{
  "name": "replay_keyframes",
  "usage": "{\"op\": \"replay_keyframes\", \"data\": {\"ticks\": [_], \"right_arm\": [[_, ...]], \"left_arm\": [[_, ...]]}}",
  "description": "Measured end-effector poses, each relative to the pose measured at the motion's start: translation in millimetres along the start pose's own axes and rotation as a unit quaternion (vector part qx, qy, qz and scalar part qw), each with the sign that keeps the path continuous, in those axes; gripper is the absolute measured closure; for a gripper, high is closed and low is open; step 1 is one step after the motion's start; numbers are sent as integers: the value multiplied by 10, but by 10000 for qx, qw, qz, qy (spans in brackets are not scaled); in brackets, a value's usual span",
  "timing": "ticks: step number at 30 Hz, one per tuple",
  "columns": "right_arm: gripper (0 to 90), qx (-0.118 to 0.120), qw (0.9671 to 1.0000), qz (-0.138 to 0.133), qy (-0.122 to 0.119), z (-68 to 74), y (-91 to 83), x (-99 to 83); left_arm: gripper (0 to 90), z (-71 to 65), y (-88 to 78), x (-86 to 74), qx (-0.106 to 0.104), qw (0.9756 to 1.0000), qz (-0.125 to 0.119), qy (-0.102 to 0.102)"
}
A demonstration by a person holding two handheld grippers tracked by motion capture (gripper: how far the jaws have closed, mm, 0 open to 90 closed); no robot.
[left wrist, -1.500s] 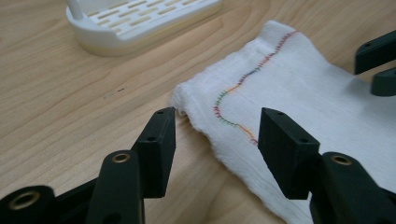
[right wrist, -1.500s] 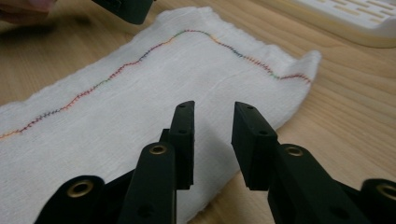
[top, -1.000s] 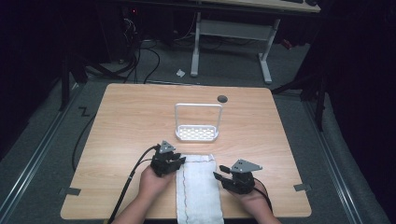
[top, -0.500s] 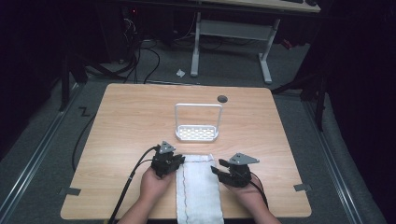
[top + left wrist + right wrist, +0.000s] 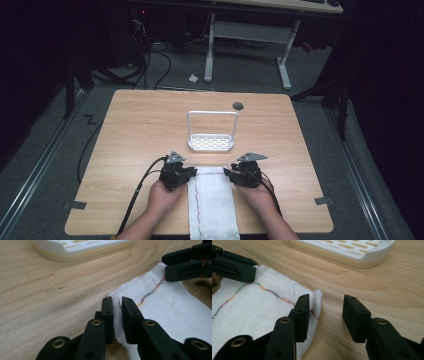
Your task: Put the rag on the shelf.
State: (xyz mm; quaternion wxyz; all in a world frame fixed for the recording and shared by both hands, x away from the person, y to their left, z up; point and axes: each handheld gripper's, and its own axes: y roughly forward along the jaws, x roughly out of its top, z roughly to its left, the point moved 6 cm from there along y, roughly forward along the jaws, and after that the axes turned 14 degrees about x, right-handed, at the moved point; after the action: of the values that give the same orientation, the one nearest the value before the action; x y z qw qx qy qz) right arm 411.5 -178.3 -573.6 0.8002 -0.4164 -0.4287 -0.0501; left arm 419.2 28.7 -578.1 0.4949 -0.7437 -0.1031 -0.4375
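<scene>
My left gripper (image 5: 117,312) pinches the white cloth's (image 5: 214,200) far left corner at the table's (image 5: 130,130) near edge. My right gripper (image 5: 325,315) gapes wide — one jaw rests on the cloth's other corner — I read no writing.

High view: from above, facing forward and down over the whole table (image 5: 140,130). Gripper views: very near, low over the wood, sharing the white cloth (image 5: 172,305) and white rack (image 5: 352,250).

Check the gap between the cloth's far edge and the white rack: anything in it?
Nothing: bare wood. In the high view the cloth ends short of the white rack, with only table between. Both gripper views show the same bare strip.
</scene>
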Motion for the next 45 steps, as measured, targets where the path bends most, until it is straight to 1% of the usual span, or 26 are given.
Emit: {"op": "replay_keyframes", "data": {"ticks": [1, 3, 5, 6, 7, 8, 9, 10, 11, 12, 13, 14, 15, 17, 19, 21, 23, 26, 28, 32, 34, 36, 39, 40, 42, 45], "right_arm": [[631, 76, 9999, -46, 49, 8, 17, 0], [654, 72, 9999, -24, 92, 23, 33, 11], [684, 105, 9999, 53, -8, 56, 59, 22], [684, 105, 9999, 53, -8, 56, 59, 22], [713, 108, 9999, 71, -39, 68, 64, 23], [778, 156, 9999, 47, -28, 105, 76, 7], [807, 199, 9998, 24, 12, 113, 78, -1], [807, 199, 9998, 24, 12, 113, 78, -1], [829, 276, 9996, -24, 75, 123, 83, -9], [854, 309, 9995, -34, 59, 133, 84, -9], [854, 309, 9995, -34, 59, 133, 84, -9], [857, 291, 9996, -46, -27, 142, 77, -2], [857, 291, 9996, -46, -27, 142, 77, -2], [857, 312, 9994, -130, 7, 166, 56, 7], [858, 348, 9990, -269, -101, 217, 20, 33], [859, 342, 9983, -382, -280, 276, -14, 55], [859, 356, 9976, -457, -371, 323, -39, 69], [859, 358, 9960, -650, -501, 392, -95, 104], [859, 329, 9950, -751, -577, 423, -131, 117], [858, 310, 9921, -1016, -666, 479, -225, 146], [857, 302, 9904, -1133, -732, 507, -275, 160], [857, 269, 9899, -1181, -744, 532, -324, 175], [857, 242, 9874, -1337, -814, 590, -423, 202], [857, 242, 9865, -1387, -841, 617, -457, 211], [857, 246, 9842, -1475, -950, 681, -521, 233], [856, 174, 9804, -1583, -1160, 766, -596, 275]], "left_arm": [[804, 6, -7, -6, -31, 10000, 18, -19], [804, -3, -7, -7, 6, 10000, -13, 16], [808, -10, -5, -6, 39, 10000, -18, 29], [808, -12, -4, -4, 49, 10000, -17, 58], [808, -11, -3, 1, 41, 9999, 1, 101], [817, 4, -11, 0, -5, 10000, 59, 65], [823, 4, -11, 0, -5, 10000, 59, 65], [823, 6, -15, -4, -9, 10000, 67, 19], [825, 0, -19, -8, 5, 10000, 61, 50], [828, -5, -30, -7, 17, 10000, 34, 66], [828, -5, -30, -7, 17, 10000, 34, 66], [829, -5, -72, 6, -39, 9999, -140, 3], [830, -5, -72, 6, -39, 9999, -140, 3], [831, -10, -144, 18, 37, 9994, -338, 21], [832, -11, -206, 11, 72, 9988, -481, 0], [832, -15, -246, 2, 96, 9986, -525, -10], [833, -21, -296, 7, 138, 9979, -626, -3], [833, -33, -345, 28, 121, 9974, -714, -69], [833, -45, -378, 41, 122, 9968, -787, -65], [831, -93, -452, 75, 130, 9950, -988, -79], [830, -125, -498, 98, 116, 9938, -1104, -58], [830, -152, -532, 104, 158, 9928, -1187, 1], [830, -181, -592, 72, 150, 9910, -1311, -205], [830, -200, -624, 62, 160, 9904, -1352, -218], [830, -245, -706, 69, 235, 9882, -1502, -172], [829, -294, -846, 118, 315, 9836, -1770, -108]]}}
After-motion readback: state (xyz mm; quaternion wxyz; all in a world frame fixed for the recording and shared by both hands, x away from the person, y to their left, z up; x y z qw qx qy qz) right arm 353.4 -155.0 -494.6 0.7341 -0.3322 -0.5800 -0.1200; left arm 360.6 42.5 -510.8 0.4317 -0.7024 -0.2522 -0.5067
